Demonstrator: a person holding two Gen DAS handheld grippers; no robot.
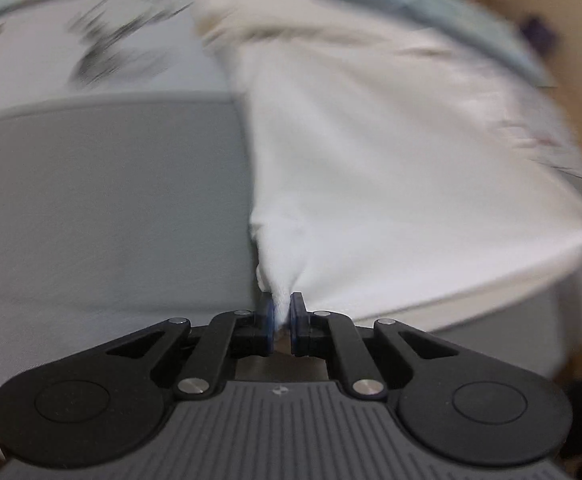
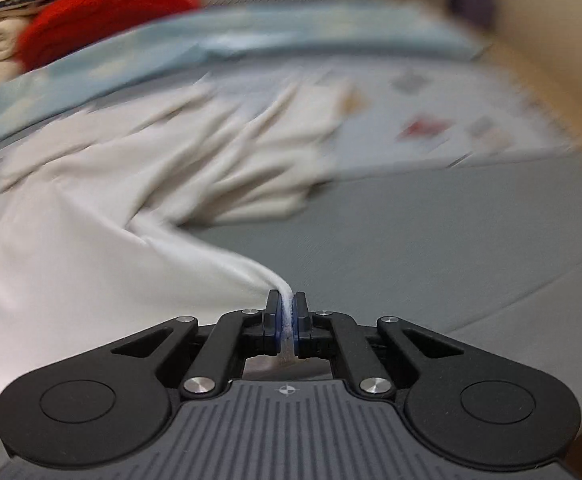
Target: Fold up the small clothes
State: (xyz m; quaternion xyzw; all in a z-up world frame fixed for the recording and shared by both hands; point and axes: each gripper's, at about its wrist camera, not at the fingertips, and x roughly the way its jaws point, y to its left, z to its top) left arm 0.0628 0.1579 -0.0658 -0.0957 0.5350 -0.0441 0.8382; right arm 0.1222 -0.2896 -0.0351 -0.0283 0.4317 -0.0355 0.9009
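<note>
Left gripper (image 1: 281, 310): I have it clenched on a corner of the white garment (image 1: 391, 160), which fans ahead and to its right.
Right gripper (image 2: 288, 314): pinching another edge; cloth trails ahead-left over the grey mat (image 2: 431, 232).
Beyond: red clothing (image 2: 103, 8) piled far ahead-left of the right gripper.
Risk: both pinches look thin, so I judge a hard pull could slip the fabric out.
Risk: the bunched pleats could fold in crooked.
</note>
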